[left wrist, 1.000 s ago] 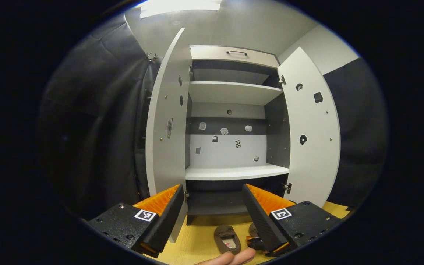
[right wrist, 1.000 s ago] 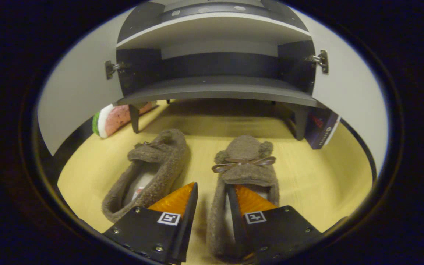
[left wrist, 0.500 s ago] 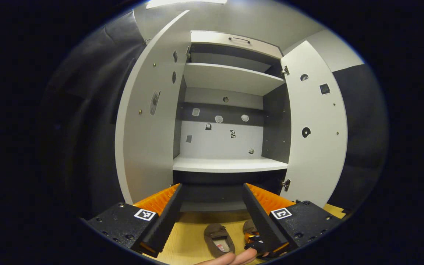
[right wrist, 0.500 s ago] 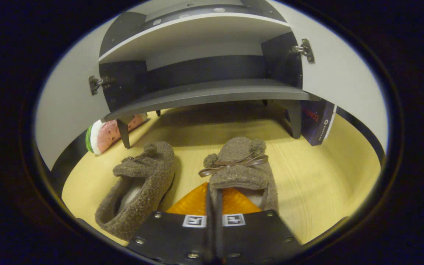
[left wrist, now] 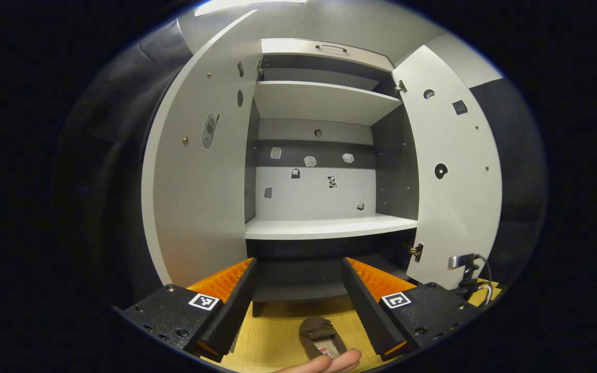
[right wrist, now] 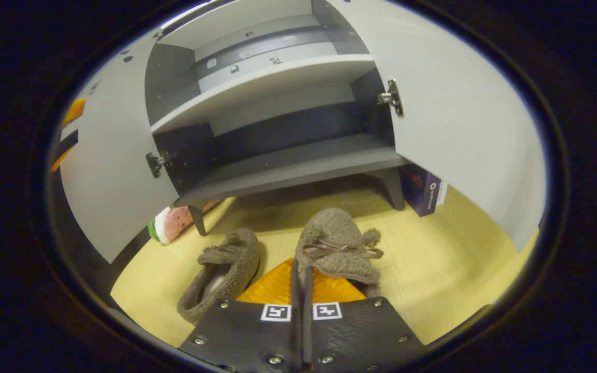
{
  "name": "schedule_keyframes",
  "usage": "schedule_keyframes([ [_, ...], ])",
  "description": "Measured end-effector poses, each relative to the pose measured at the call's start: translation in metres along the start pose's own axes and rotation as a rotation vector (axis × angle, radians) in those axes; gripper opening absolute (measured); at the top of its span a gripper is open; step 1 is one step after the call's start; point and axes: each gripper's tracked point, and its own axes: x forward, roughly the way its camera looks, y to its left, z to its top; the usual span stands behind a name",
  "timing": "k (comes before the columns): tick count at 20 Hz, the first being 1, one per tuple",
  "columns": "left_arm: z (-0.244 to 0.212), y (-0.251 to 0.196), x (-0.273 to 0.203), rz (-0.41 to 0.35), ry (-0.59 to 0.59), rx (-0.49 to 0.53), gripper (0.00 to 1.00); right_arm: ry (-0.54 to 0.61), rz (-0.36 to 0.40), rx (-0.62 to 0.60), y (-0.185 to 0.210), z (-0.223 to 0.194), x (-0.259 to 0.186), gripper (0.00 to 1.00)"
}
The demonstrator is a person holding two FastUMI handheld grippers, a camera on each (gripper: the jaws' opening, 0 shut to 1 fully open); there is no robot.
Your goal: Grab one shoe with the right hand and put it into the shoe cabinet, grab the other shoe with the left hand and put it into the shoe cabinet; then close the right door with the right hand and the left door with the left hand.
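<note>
While left gripper [left wrist: 298,305] agape, right gripper [right wrist: 301,290] clamping shoe [right wrist: 337,246].

Yellow wooden floor [right wrist: 449,269], one furry slipper [right wrist: 226,269] (brown), cabinet legs [right wrist: 393,189]

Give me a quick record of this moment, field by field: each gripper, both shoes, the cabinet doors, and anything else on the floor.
right gripper: shut on the shoe with the bow, pinching its side wall
left gripper: open, holding nothing, facing the cabinet
other shoe: on the floor, beside the held one
left door: open
right door: open
shelves: no shoe on any shelf in view
also on floor: watermelon-slice item and a dark box by the cabinet legs
</note>
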Motion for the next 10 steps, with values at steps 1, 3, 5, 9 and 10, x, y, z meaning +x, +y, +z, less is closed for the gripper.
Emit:
schedule_keyframes([
  [1, 0.003, 0.001, 0.003, 0.004, -0.005, 0.012, 0.98, -0.021, -0.009, -0.020, -0.004, 0.015, -0.009, 0.01],
  [3, 0.008, 0.002, 0.007, 0.011, -0.012, 0.029, 1.00, -0.059, 0.002, -0.031, -0.002, 0.046, -0.029, 0.01],
  [5, 0.010, 0.002, 0.008, 0.007, -0.012, 0.041, 0.98, -0.109, 0.025, -0.040, 0.001, 0.087, -0.052, 0.01],
  [9, 0.017, 0.002, 0.007, 0.002, -0.023, 0.025, 0.98, -0.236, 0.085, -0.094, 0.023, 0.181, -0.097, 0.01],
  [10, 0.017, 0.002, 0.007, 0.003, -0.026, 0.020, 0.97, -0.258, 0.092, -0.114, 0.027, 0.200, -0.106, 0.02],
])
